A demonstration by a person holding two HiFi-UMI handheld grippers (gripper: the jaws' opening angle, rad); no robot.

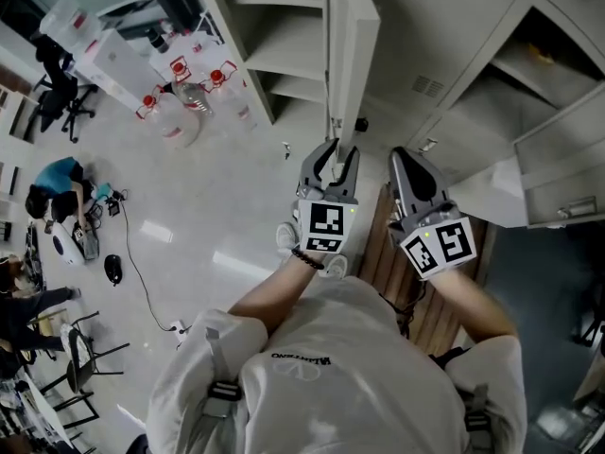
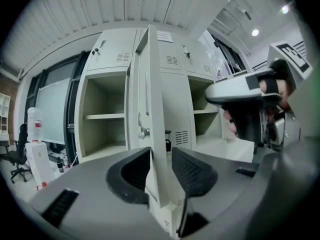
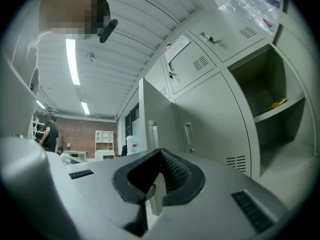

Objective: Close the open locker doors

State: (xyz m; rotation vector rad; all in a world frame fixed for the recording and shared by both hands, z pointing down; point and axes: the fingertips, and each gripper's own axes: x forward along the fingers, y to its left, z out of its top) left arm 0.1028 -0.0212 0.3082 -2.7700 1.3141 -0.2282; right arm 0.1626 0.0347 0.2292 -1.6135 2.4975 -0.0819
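Observation:
A tall grey locker door (image 1: 352,45) stands swung out from the bank of lockers, edge-on to me. My left gripper (image 1: 333,159) straddles the door's free edge (image 2: 152,114), just below the latch (image 2: 144,132). Its jaws are open: the door edge sits between the pads (image 2: 192,171), with a thin gap showing on the right side. My right gripper (image 1: 408,164) hovers just to the right of the door, shut with nothing in it. The right gripper view shows that gripper (image 3: 159,156) pointing at a closed locker door (image 3: 210,129) beside the open one (image 3: 152,116).
Another locker at the right has its door (image 1: 558,164) hanging open, with a yellow object on a shelf (image 1: 543,55). Several water jugs (image 1: 175,112) stand on the floor at the left. A slatted wooden platform (image 1: 378,253) lies under my feet. People (image 1: 57,192) and chairs are at the far left.

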